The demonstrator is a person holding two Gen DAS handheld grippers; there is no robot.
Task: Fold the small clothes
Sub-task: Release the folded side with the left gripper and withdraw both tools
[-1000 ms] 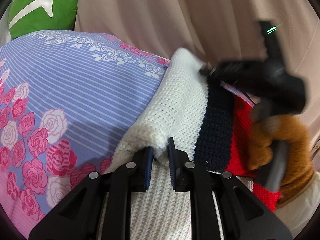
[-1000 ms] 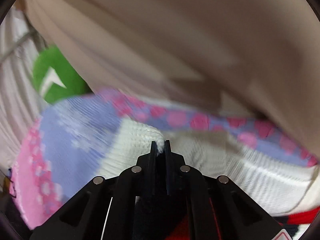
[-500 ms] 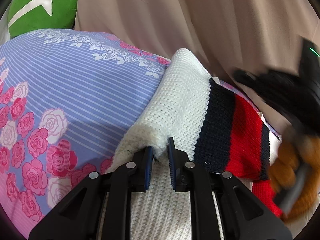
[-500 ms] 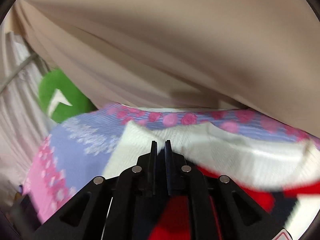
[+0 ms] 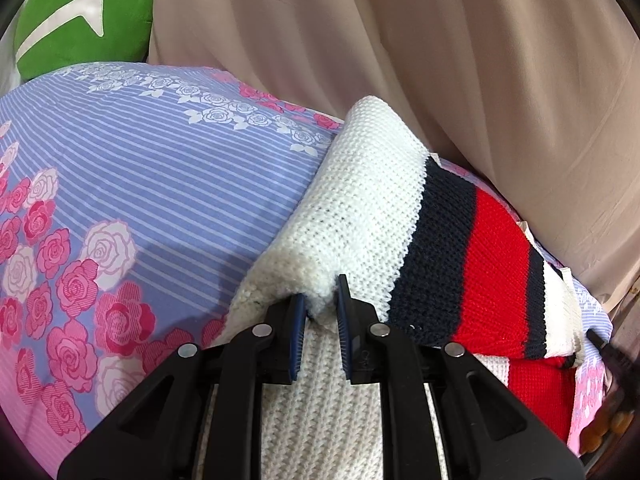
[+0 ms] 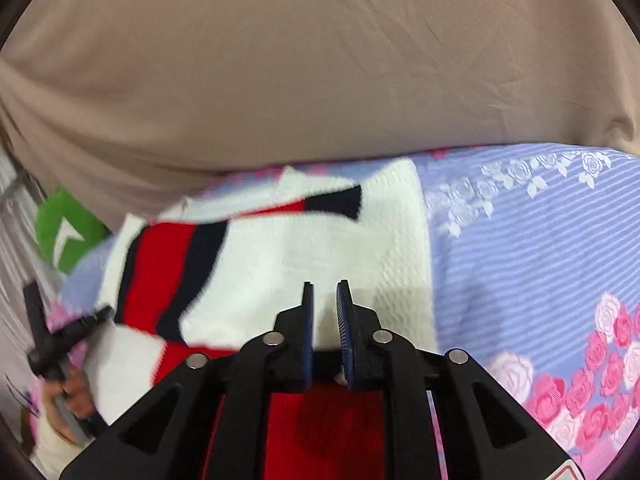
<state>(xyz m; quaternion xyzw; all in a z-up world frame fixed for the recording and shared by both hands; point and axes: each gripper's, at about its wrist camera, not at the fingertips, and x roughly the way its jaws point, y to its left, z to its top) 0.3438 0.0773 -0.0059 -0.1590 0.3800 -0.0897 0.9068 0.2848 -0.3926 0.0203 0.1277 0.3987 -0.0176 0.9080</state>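
A small knit sweater [image 5: 372,216], white with navy and red stripes, lies folded over on a lilac bedsheet with pink roses [image 5: 132,184]. My left gripper [image 5: 320,300] is shut on the white folded edge of the sweater. In the right wrist view the sweater [image 6: 304,248] lies ahead, blurred. My right gripper [image 6: 325,294] is open and empty just above it, with red knit under its base. The left gripper's body and the hand holding it show at the left edge of the right wrist view [image 6: 60,344].
A beige curtain [image 5: 440,60] hangs behind the bed, close to the sweater's far edge. A green cushion with a white arrow [image 5: 76,12] sits at the far left corner. The bedsheet [image 6: 540,240] extends to the right of the sweater.
My right gripper has let go of the sweater's white edge, opened, and swung away to the right and back. The sleeve flap now lies folded over. My left gripper has not moved.
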